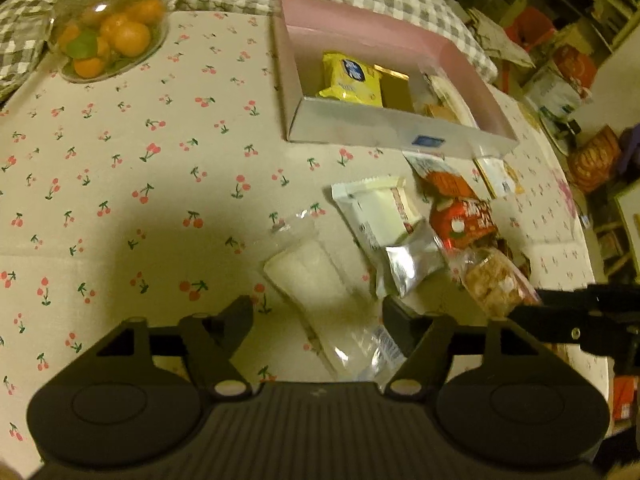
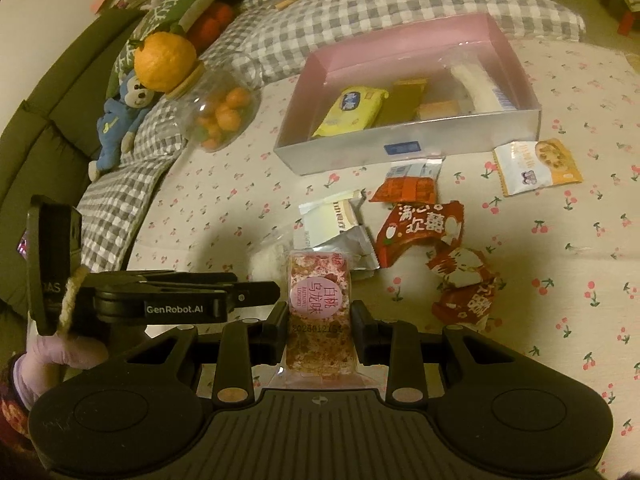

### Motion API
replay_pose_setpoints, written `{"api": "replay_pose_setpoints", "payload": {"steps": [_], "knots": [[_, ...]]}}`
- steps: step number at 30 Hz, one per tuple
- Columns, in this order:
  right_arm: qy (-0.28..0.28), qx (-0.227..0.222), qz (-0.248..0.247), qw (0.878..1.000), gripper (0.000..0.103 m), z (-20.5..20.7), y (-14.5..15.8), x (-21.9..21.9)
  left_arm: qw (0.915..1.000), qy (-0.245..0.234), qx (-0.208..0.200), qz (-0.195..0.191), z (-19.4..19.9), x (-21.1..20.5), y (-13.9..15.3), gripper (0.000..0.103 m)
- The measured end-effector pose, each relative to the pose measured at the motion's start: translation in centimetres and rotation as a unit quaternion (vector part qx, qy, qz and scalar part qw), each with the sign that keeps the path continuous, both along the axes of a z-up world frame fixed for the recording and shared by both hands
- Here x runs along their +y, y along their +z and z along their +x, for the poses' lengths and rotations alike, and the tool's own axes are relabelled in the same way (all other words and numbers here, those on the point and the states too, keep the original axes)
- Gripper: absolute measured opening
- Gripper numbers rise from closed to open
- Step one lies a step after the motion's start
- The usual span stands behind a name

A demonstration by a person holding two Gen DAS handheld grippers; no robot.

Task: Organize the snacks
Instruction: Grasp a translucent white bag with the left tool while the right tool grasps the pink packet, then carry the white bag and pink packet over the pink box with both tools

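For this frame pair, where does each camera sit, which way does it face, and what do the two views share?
Left wrist: on the left gripper, angled down at a clear-wrapped white snack; the right gripper's tip shows at right.
Right wrist: on the right gripper, angled down, shut on a pink nougat bar; left gripper and gloved hand at left.
Shared: pink box, fruit jar, loose snacks.

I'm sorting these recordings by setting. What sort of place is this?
Most likely a lived-in home, perhaps a living room: a sofa with a stuffed toy and checked cushions beside a table with a cherry-print cloth, and cluttered shelves behind.
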State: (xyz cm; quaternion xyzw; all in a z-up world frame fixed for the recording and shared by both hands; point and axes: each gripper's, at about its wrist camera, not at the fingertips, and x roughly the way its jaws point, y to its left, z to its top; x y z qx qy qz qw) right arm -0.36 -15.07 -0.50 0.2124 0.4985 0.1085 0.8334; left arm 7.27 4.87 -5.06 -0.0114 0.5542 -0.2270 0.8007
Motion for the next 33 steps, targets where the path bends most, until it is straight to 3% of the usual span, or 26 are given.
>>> {"api": "replay_pose_setpoints", "payload": {"steps": [4, 8, 10, 12, 22, 25, 27, 28, 29, 33], "knots": [[-0.005, 0.001, -0.003, 1.000, 0.032, 0.1, -0.1, -0.3, 0.9997, 0.005, 0.006, 0.025, 0.1, -1.5, -0.7, 0.062], [-0.006, 0.006, -0.009, 1.000, 0.032, 0.2, -0.4, -0.3, 0.9948, -0.035, -0.020, 0.093, -0.7, -3.1, -0.8, 0.057], [-0.007, 0.008, -0.011, 1.000, 0.032, 0.2, -0.5, -0.4, 0.9941, -0.043, -0.017, 0.099, -0.9, -2.8, -0.9, 0.050], [-0.007, 0.009, -0.010, 1.000, 0.032, 0.3, -0.5, -0.5, 0.9931, -0.044, -0.024, 0.106, -0.9, -2.2, -0.7, 0.032], [0.000, 0.003, -0.019, 1.000, 0.031, 0.4, -0.1, -0.3, 0.9988, -0.012, -0.016, 0.044, -0.2, 0.0, 0.4, 0.020], [0.030, 0.007, -0.064, 0.997, 0.036, 0.3, -0.5, 0.8, 0.9989, -0.014, -0.019, 0.040, -0.2, -0.2, 0.5, 0.020], [0.048, 0.007, -0.098, 0.994, 0.046, 0.2, -0.8, 1.7, 0.9989, -0.018, -0.017, 0.039, -0.3, -0.4, 0.5, 0.019], [0.056, 0.005, -0.111, 0.992, 0.058, 0.1, -1.0, 2.1, 0.9989, -0.020, -0.017, 0.038, -0.3, -0.5, 0.5, 0.019], [0.064, 0.004, -0.122, 0.991, 0.062, 0.0, -1.3, 2.5, 0.9989, -0.021, -0.017, 0.039, -0.3, -0.5, 0.5, 0.019], [0.099, 0.013, -0.161, 0.982, 0.063, -0.1, -2.7, 4.2, 0.9988, -0.024, -0.015, 0.039, -0.4, -0.5, 0.3, 0.019]]}}
